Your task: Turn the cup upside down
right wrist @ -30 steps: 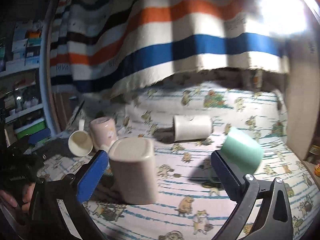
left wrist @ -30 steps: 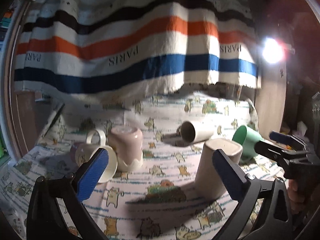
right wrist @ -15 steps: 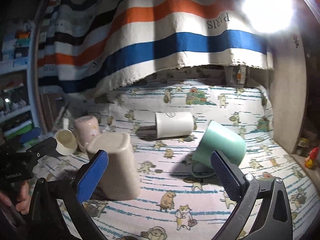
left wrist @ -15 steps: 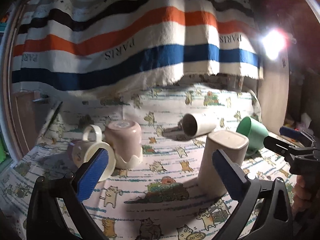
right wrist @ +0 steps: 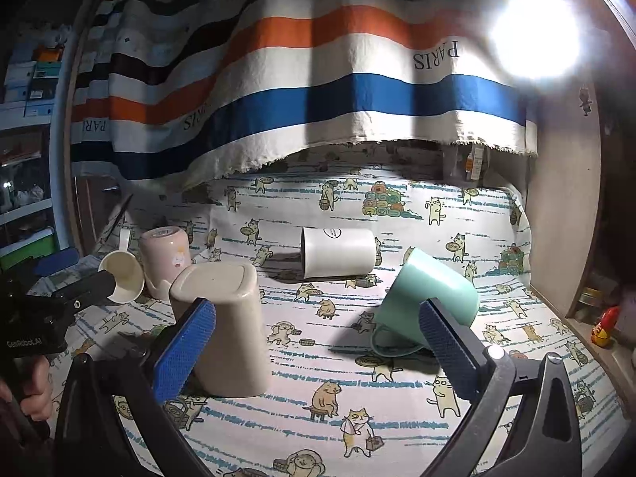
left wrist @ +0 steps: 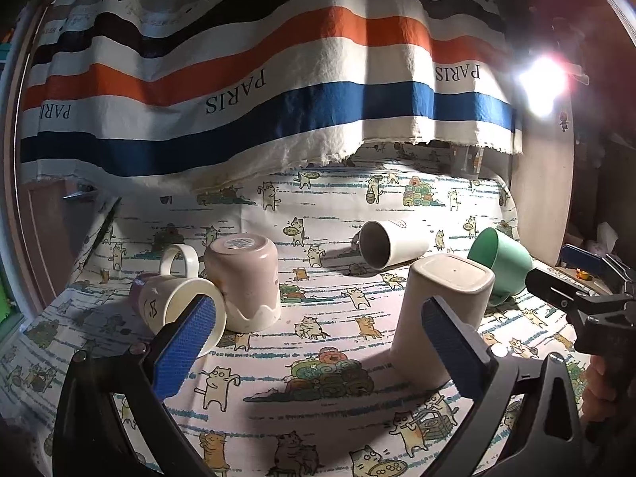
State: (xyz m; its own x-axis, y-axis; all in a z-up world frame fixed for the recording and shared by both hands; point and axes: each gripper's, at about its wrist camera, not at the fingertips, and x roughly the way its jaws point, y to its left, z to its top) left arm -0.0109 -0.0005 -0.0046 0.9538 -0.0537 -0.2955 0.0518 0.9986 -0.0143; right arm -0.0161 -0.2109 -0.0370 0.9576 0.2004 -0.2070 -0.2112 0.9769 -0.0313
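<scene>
Holding both tools spread wide, I have nothing between the blue pads of either one. My left tool (left wrist: 318,342) hangs over the cat-print cloth (left wrist: 326,417) on the worktop, and my right tool (right wrist: 318,342) does the same from the other side; each shows at the edge of the other's view.

Just past my left tool's right finger (left wrist: 449,342) stands the beige cup (left wrist: 441,314), upside down with its flat squarish base on top and its mouth on the cloth. In the right view this same beige cup (right wrist: 226,322) sits just behind my right tool's left finger (right wrist: 185,344), apart from it.

The green cup (right wrist: 427,298) lies tipped on its side near my right tool's right finger (right wrist: 445,346), rim down toward the cloth, its handle underneath. From the left it is behind and right of the beige one (left wrist: 503,264).

Further back the white cup (left wrist: 391,244) lies on its side, mouth facing left. On the left side the pink cup (left wrist: 244,278) stands inverted, and a cream mug (left wrist: 177,306) lies on its side touching it, handle up.

A striped cloth (left wrist: 258,79) printed PARIS hangs behind, and a lamp (right wrist: 532,33) glares at the upper right.
</scene>
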